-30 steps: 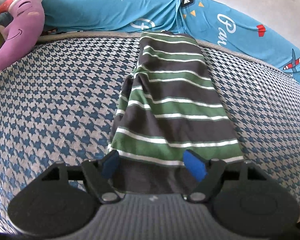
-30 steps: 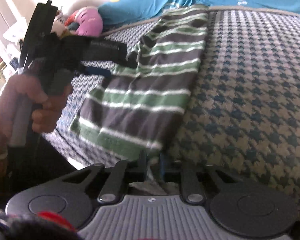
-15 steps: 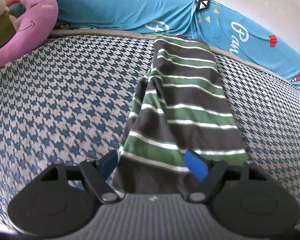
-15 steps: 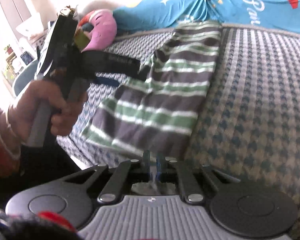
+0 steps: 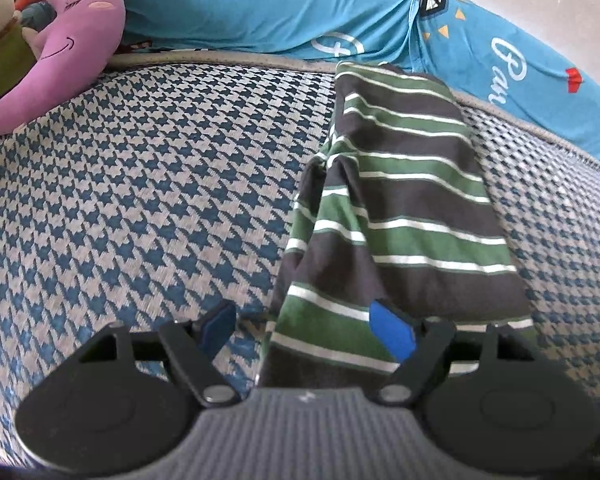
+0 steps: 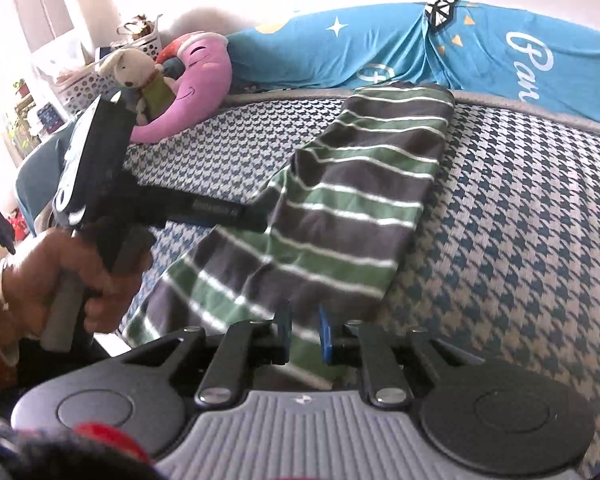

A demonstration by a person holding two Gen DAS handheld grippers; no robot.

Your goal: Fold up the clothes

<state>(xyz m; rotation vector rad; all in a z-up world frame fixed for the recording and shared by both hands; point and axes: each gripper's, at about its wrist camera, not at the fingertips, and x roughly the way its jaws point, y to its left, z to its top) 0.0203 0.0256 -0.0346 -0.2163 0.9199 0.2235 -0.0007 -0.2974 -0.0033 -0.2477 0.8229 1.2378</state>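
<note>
On the checked bed (image 5: 140,184), the striped shirt (image 5: 404,200) lies in a long narrow strip running from near edge to far. My right gripper (image 6: 305,334) pinches its near hem, apparently to lift it; my left gripper (image 5: 304,330) hovers, fingers apart, over the near left corner.

Both fisheye views sit low and close over the bed (image 5: 140,184), facing its far edge. The left wrist view looks straight along the striped garment (image 5: 404,208); the right wrist view sees the same garment from the right.
</note>
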